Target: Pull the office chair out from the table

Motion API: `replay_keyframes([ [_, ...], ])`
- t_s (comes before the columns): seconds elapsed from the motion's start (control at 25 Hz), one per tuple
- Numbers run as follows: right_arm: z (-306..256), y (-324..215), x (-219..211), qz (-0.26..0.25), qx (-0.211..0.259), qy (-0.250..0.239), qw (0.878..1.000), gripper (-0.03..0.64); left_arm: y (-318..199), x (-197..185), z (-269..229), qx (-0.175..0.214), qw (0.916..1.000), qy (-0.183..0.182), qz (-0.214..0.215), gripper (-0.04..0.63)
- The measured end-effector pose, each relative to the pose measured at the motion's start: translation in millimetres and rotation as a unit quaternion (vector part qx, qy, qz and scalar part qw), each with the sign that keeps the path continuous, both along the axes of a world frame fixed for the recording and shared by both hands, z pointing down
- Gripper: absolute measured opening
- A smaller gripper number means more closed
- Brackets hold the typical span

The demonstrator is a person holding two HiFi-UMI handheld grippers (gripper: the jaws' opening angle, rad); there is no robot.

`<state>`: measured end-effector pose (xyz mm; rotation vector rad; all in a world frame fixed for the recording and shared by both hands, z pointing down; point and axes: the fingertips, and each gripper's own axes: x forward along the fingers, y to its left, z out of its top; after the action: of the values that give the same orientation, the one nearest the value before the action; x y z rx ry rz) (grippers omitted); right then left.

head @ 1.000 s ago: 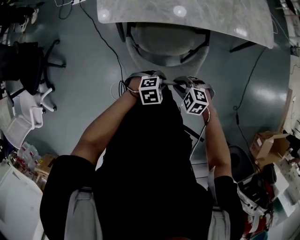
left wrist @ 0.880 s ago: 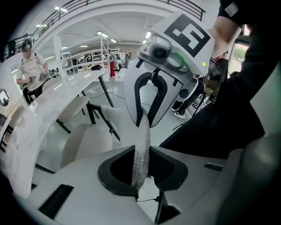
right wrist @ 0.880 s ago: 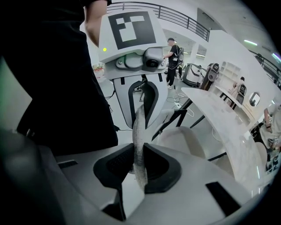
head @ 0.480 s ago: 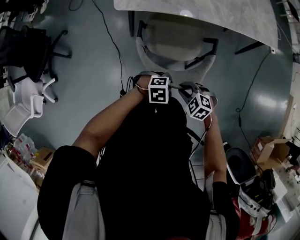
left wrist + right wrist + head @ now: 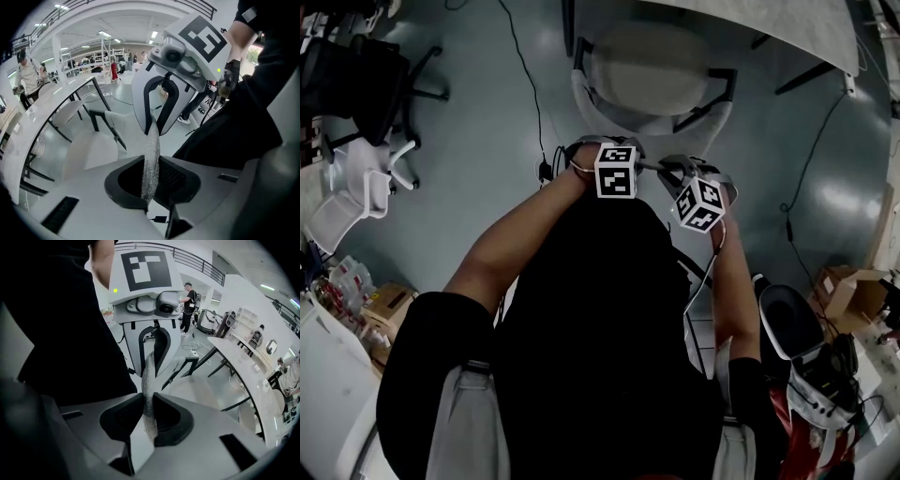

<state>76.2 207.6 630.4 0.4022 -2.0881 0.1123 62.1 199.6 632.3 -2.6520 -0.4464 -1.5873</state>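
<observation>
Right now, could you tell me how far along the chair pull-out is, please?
Mostly done: the office chair's seat lies nearly clear of the table. In hand: left tongs and right tongs clamp its backrest rim. Left: probably a last short pull, then letting go.

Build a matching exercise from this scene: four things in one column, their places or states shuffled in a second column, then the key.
1 office chair
2 table
3 left claw
4 black chair

A upper left of the head view
B shut on the backrest edge
C light-grey seat, top middle of the head view
D pale top, upper right of the head view

Pairs: 1-C, 2-D, 3-B, 4-A
</observation>
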Motion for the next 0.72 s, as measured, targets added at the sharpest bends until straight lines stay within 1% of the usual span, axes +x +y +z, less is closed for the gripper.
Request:
replay_keyframes([
  [0.12, -1, 22, -5, -0.006, 0.003, -0.005, 1.0, 0.072, 22, -5, -1, 0.003, 1.0, -0.002, 0.0, 0.083],
  [0.4, -4, 61, -31, -0.012, 0.003, -0.013, 1.0, 0.072, 60, -31, -3, 0.003, 1.0, -0.009, -0.001, 0.083],
  [0.72, -4, 96, -45, -0.02, -0.005, -0.006, 1.0, 0.071, 94, -44, -1, 0.001, 0.9998, -0.018, 0.001, 0.083],
])
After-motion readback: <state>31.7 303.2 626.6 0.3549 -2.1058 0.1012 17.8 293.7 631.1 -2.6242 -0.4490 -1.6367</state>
